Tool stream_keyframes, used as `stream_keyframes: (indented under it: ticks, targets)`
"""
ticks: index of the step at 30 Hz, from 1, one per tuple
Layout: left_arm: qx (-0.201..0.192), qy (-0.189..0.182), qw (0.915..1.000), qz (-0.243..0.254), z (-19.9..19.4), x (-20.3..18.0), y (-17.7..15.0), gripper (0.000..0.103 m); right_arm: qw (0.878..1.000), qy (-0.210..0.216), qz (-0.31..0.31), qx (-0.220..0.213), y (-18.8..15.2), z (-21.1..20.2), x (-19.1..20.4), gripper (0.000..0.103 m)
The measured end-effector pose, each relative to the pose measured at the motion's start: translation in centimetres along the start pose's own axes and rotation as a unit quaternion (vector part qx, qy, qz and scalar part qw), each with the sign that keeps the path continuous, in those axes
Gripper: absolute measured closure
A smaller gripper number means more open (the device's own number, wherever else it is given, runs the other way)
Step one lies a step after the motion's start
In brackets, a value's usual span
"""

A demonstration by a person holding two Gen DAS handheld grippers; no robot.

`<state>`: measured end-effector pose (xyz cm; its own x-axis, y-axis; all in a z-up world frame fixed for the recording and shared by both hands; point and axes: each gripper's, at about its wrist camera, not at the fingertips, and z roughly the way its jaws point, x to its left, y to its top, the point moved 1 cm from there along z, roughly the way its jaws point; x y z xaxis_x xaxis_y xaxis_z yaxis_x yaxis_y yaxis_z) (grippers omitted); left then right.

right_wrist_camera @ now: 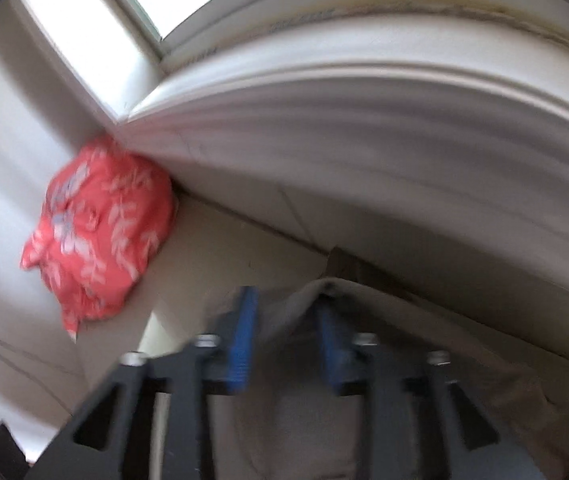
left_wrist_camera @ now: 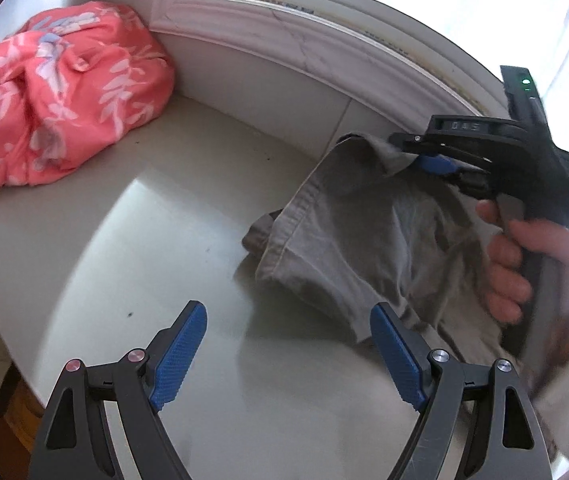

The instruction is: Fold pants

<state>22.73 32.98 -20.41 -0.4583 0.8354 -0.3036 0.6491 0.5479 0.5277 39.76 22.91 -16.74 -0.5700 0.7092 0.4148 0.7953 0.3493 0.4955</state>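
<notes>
The grey-khaki pants (left_wrist_camera: 348, 236) lie crumpled on the white table (left_wrist_camera: 144, 232) at the right. My left gripper (left_wrist_camera: 288, 344) is open and empty, low over the table, just left of the pants' near edge. My right gripper (left_wrist_camera: 412, 156) reaches in from the right and its blue pads pinch the pants' far upper corner, lifting it. In the blurred right wrist view the right gripper (right_wrist_camera: 286, 344) has pants cloth (right_wrist_camera: 284, 316) between its partly closed fingers.
A bundle of coral floral cloth (left_wrist_camera: 56, 96) sits at the table's far left corner against the wall; it also shows in the right wrist view (right_wrist_camera: 100, 228). A white window sill (left_wrist_camera: 292, 52) runs along the back. The table's front-left edge (left_wrist_camera: 16, 364) drops to a wood floor.
</notes>
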Motion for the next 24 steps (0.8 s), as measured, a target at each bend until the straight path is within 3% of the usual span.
stream_keyframes:
  ticks: [3,6,8,11,13,16,19,22,24]
  targets:
    - [0.018,-0.007,0.9998,-0.002,1.8,-0.4,0.4,0.018,1.0,-0.005,-0.03,-0.007,-1.0,-2.5,0.4,0.036]
    - [0.03,-0.021,0.9993,0.002,2.8,-1.5,0.7,0.018,0.997,-0.052,-0.046,-0.037,-3.7,-7.5,-0.9,0.036]
    - [0.033,-0.032,0.9988,0.016,3.1,-3.0,0.8,0.018,0.992,-0.111,-0.032,-0.051,-6.2,-10.3,-3.4,0.036]
    - [0.045,-0.048,0.9959,0.061,4.4,-6.4,1.1,0.018,0.977,-0.211,-0.005,-0.025,-12.0,-12.8,-8.9,0.036]
    - [0.053,-0.049,0.9938,0.084,5.8,-8.7,1.5,0.018,0.964,-0.265,0.035,0.017,-16.7,-13.7,-13.6,0.044]
    - [0.065,-0.032,0.9927,0.097,8.5,-10.5,2.4,0.018,0.95,-0.293,0.098,0.055,-21.6,-14.6,-18.4,0.049]
    - [0.083,-0.009,0.993,0.083,10.7,-9.9,2.8,0.018,0.953,-0.263,0.142,0.053,-24.4,-15.2,-20.3,0.048]
    - [0.108,0.014,0.9916,0.07,12.4,-8.4,2.3,0.028,0.954,-0.269,0.113,0.06,-24.9,-15.2,-19.5,0.047]
    - [0.102,0.029,0.9896,0.098,12.0,-8.5,1.5,0.033,0.957,-0.265,0.103,0.06,-25.4,-15.4,-19.3,0.046]
